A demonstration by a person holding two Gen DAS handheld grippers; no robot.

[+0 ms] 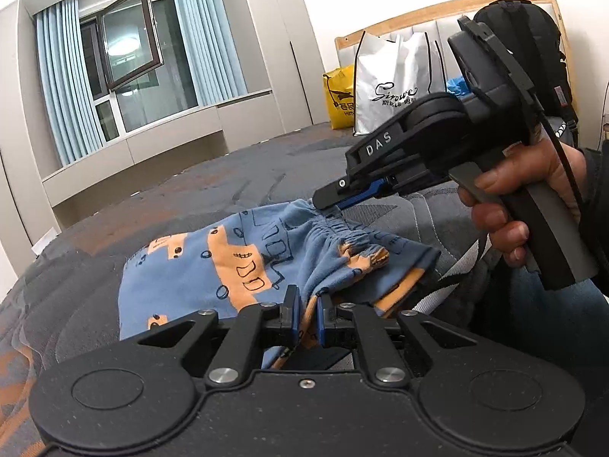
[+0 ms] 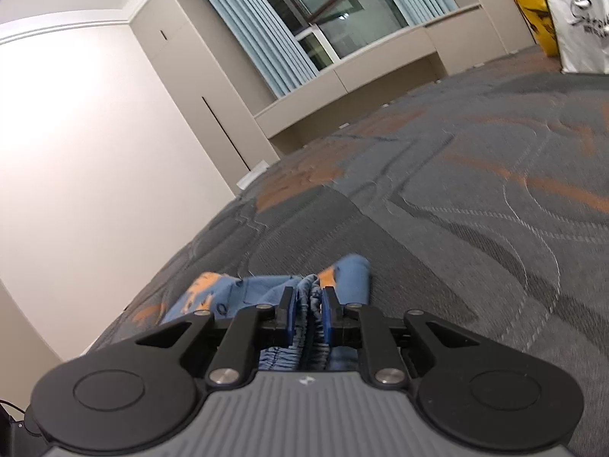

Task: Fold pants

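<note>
Both the left hand-held gripper (image 1: 307, 320) and the right hand-held gripper (image 2: 309, 314) pinch the pants (image 1: 213, 266) at the near edge of the bed (image 2: 475, 205), bags (image 1: 392, 87) standing well apart by the headboard (image 1: 437, 7)

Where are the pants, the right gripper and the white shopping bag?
pants (image 1: 182, 274): left wrist view, flat blue leg fabric.
right gripper (image 1: 327, 198): left wrist view, fingertips on waistband.
white shopping bag (image 1: 392, 87): left wrist view, printed front.

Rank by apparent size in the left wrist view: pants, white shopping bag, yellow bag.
1. pants, largest, though nearest the camera
2. white shopping bag
3. yellow bag, smallest, partly hidden behind the white one
</note>
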